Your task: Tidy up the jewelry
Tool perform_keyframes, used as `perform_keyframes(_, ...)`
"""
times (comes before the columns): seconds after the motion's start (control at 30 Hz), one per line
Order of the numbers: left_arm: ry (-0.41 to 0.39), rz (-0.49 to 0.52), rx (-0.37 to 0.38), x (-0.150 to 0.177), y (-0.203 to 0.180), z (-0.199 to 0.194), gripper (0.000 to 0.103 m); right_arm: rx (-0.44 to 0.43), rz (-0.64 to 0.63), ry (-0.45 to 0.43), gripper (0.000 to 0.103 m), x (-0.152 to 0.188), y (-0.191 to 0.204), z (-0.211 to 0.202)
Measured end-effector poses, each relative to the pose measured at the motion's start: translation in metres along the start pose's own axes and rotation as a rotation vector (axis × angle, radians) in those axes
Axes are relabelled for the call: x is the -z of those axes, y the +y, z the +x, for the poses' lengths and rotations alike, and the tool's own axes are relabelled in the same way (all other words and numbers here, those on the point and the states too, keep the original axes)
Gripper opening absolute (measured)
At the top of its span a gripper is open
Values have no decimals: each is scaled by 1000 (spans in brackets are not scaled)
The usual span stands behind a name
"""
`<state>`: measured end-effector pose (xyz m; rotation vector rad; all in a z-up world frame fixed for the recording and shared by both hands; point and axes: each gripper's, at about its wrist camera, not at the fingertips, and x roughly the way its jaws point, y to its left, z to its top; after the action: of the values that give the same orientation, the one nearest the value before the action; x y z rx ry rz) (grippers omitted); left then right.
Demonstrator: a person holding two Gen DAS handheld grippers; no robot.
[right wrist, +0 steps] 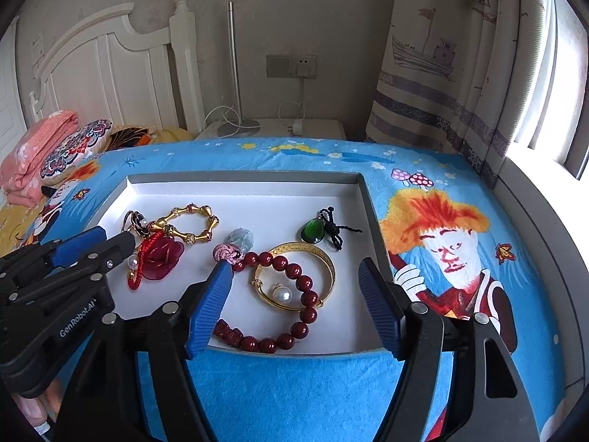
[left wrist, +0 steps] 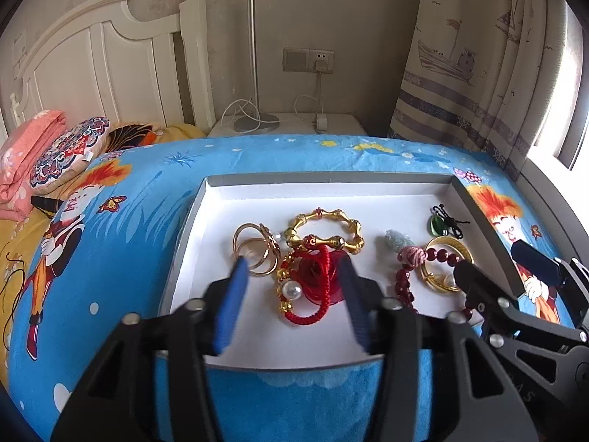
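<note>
Both claws hang open over the tray (left wrist: 368,199), left claw (left wrist: 294,269) above the limp, snag-prone red cord bracelet (left wrist: 313,294); right claw (right wrist: 296,270) above the rigid, slippery gold bangle (right wrist: 324,258), probably best pinched across its rim.

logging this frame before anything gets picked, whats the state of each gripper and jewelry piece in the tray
left gripper: open, holding nothing, over the red rose piece
right gripper: open, holding nothing, over the bangle
tray: open-topped, on the blue bedspread
red bead bracelet: lying flat, draped across the gold bangle
gold bangle: flat, pearl inside its ring
gold bamboo bracelet: flat, closed loop
green pendant: flat, black cord knotted
gold rings: overlapping
</note>
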<state>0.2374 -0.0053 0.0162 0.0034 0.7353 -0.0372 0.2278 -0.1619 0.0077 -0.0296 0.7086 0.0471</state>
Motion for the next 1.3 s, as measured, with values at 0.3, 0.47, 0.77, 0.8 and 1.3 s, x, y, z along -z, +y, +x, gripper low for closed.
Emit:
perform_keyframes(0.3,-30,-14,17,4,1,-21,61,-4,6,-5,73,5,-5,-11)
perform_keyframes(0.47,-54,-12,16,13,2,-46,67,-12,-1,-20,74,9,-5,-25)
perform_keyframes(0.77,-18,-24,-51,6,14,-86,69,-17,-23,5,75,3,-4,-62)
perform_keyframes(0.8,-7,-23,-47,4,15,-91,69,-6,-32,-1,75,-3,-3,-70)
perform_keyframes(1.3,-87,-13,-35,68,-4,-130,98,11,37,-65,84,45,-10,-125)
